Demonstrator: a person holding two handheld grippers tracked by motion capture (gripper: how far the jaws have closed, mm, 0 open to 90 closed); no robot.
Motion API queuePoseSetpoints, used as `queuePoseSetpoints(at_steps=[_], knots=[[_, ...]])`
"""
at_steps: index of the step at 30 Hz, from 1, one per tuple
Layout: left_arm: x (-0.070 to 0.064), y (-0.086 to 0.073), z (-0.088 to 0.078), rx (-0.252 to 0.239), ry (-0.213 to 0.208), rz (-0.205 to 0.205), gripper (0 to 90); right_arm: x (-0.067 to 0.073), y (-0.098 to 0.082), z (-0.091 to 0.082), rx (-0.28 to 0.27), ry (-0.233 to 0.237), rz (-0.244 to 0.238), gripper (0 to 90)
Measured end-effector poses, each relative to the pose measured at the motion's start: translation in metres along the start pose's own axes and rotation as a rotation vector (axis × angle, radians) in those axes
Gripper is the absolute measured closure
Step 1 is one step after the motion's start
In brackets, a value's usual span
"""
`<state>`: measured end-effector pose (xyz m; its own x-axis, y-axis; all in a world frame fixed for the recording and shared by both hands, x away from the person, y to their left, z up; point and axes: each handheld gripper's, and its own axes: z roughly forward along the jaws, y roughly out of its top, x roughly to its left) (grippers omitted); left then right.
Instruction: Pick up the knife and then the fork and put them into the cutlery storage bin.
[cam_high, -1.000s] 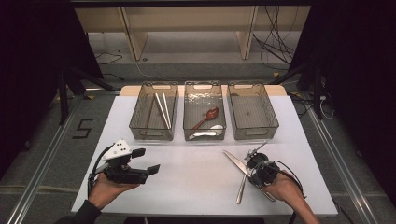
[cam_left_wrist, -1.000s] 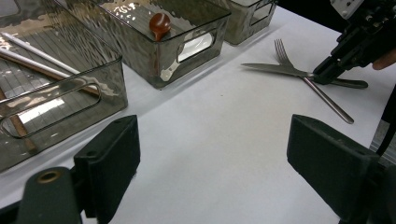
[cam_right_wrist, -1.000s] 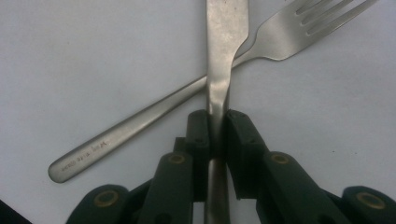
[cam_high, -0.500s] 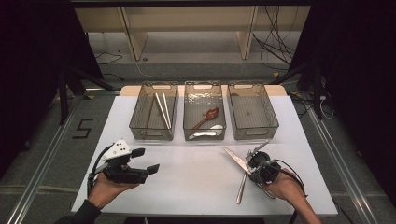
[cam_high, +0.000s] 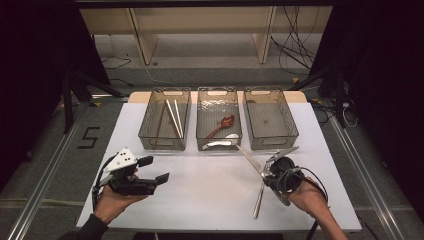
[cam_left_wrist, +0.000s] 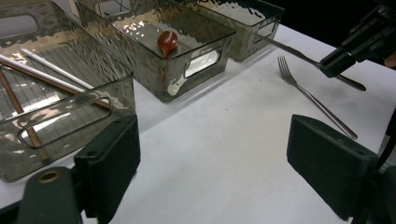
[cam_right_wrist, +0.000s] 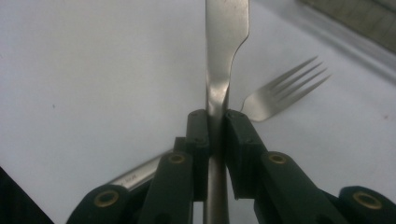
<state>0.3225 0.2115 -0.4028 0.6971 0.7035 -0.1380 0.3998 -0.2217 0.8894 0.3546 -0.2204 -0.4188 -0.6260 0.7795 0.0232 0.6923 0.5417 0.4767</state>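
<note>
Right gripper (cam_right_wrist: 215, 123) pinches your knife (cam_right_wrist: 225, 42) | blade points upper left toward middle bin (cam_high: 218, 118) | left gripper (cam_high: 150, 170) spread, idle lower left

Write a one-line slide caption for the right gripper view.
Right gripper clamps a table knife above a fork lying on the white table.

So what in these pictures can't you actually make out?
- Knife tip: cut off by the top edge of the right gripper view; its handle is hidden between the jaws of the right gripper.
- Fork handle: hidden behind that gripper in the same view.
- Right bin: contents too small and dim to tell in the high view.
- Left gripper: open, holding nothing.
</note>
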Motion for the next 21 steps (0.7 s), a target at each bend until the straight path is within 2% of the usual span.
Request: queuePoseSetpoints(at_steps=[10,21], knots=[[0.000,-0.003,-0.004,-0.021,0.010,-0.022,16.9,-0.017,0.013,-0.015,-0.104,-0.004,0.041,81.1],[0.006,-0.008,-0.004,-0.032,0.027,-0.032,16.4,-0.038,0.032,-0.029,-0.195,-0.030,0.078,81.0]])
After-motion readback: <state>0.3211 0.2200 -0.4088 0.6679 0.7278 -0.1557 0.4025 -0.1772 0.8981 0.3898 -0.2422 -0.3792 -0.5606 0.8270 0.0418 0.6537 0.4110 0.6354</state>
